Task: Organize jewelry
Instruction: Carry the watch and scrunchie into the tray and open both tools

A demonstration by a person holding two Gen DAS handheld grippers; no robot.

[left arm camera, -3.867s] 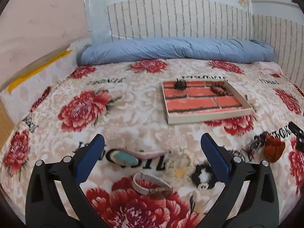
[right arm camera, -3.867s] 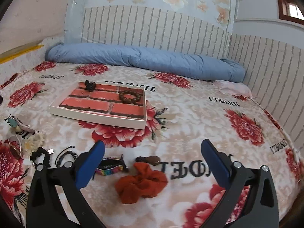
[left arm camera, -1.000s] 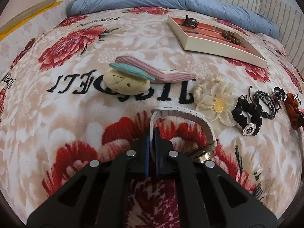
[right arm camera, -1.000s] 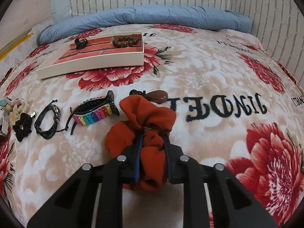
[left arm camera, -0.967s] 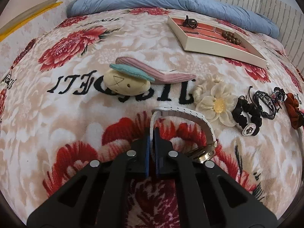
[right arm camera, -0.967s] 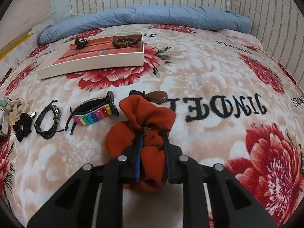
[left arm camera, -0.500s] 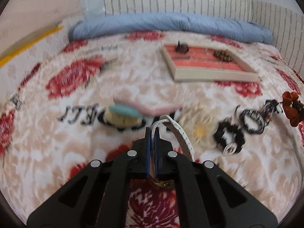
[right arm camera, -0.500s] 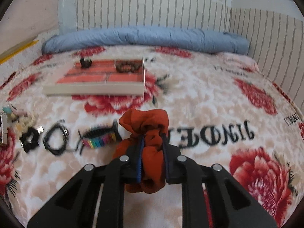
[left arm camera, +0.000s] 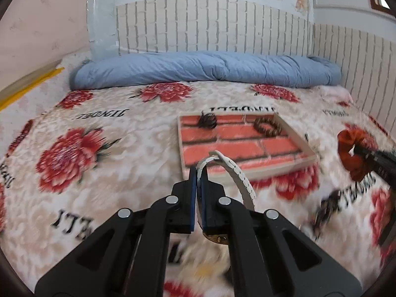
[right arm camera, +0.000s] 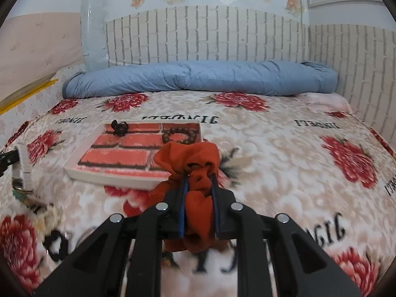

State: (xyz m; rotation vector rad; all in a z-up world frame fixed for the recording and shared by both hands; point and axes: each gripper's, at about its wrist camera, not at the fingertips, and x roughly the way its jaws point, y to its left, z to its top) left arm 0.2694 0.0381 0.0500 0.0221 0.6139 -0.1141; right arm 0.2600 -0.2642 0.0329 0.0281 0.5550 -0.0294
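We find the left gripper (left arm camera: 197, 173) clamped on a white watch strap (left arm camera: 237, 173), held above the floral bedspread (left arm camera: 123, 136) short of the tray (left arm camera: 300, 138); the right gripper (right arm camera: 199, 185) grips an orange scrunchie (right arm camera: 190, 156) near the tray's front corner; a brown bead bracelet (right arm camera: 179, 135) and a dark clip (right arm camera: 119, 128) lie inside.
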